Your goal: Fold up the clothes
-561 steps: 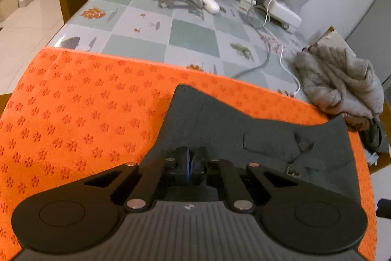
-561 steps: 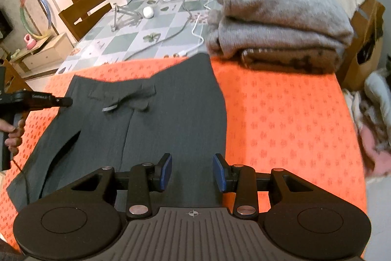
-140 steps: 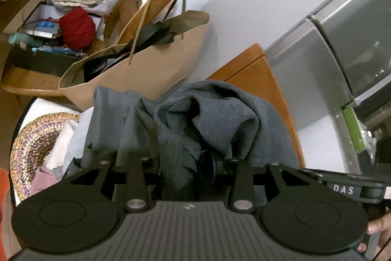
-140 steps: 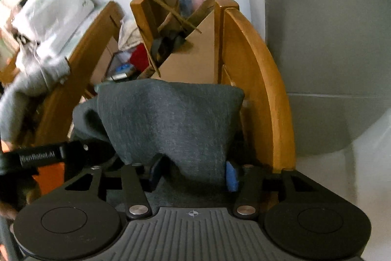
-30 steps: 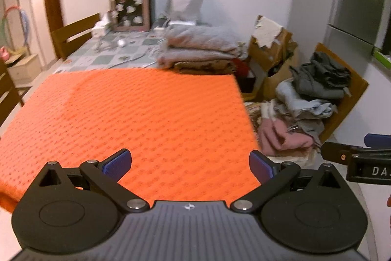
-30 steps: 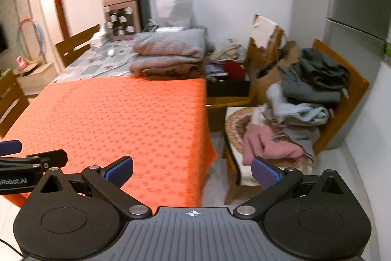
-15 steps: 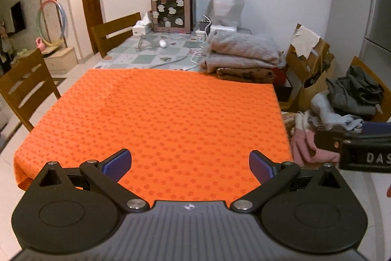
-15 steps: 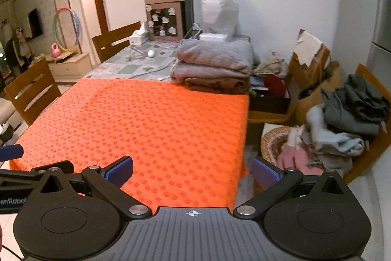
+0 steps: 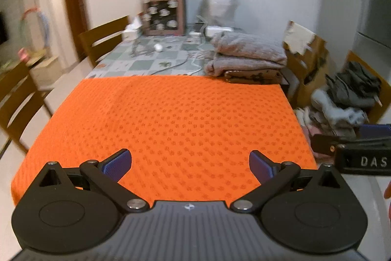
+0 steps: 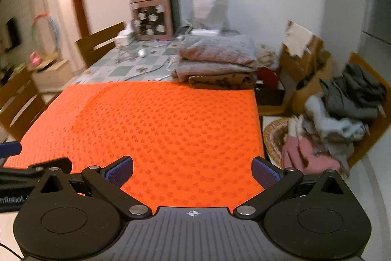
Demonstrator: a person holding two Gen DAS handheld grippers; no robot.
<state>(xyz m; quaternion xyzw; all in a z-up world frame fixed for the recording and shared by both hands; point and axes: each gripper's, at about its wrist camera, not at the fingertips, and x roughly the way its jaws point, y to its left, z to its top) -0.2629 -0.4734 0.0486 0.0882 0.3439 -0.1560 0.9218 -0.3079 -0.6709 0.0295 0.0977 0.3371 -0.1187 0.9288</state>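
Observation:
An orange mat point(image 9: 171, 119) point(image 10: 158, 124) covers the near end of the table and has no garment on it. My left gripper point(image 9: 189, 164) hangs open above the mat's near edge, nothing between its blue pads. My right gripper point(image 10: 191, 171) is open too, over the near right part of the mat. A heap of loose clothes point(image 10: 342, 114) point(image 9: 347, 99) in grey, pale blue and pink lies on a wooden chair to the right of the table. Folded grey blankets point(image 10: 215, 60) point(image 9: 244, 58) are stacked at the mat's far right corner.
Past the mat the checked tablecloth point(image 9: 146, 60) carries cables, a white mouse, a tissue box and a cup cabinet point(image 9: 163, 14). Wooden chairs point(image 9: 102, 38) stand at the left. A cardboard box point(image 10: 300, 55) and a woven basket point(image 10: 276, 136) sit right of the table.
Both grippers have swung slightly left and pulled closer to the mat's near edge; the view is blurred by motion. Both stay open and empty.

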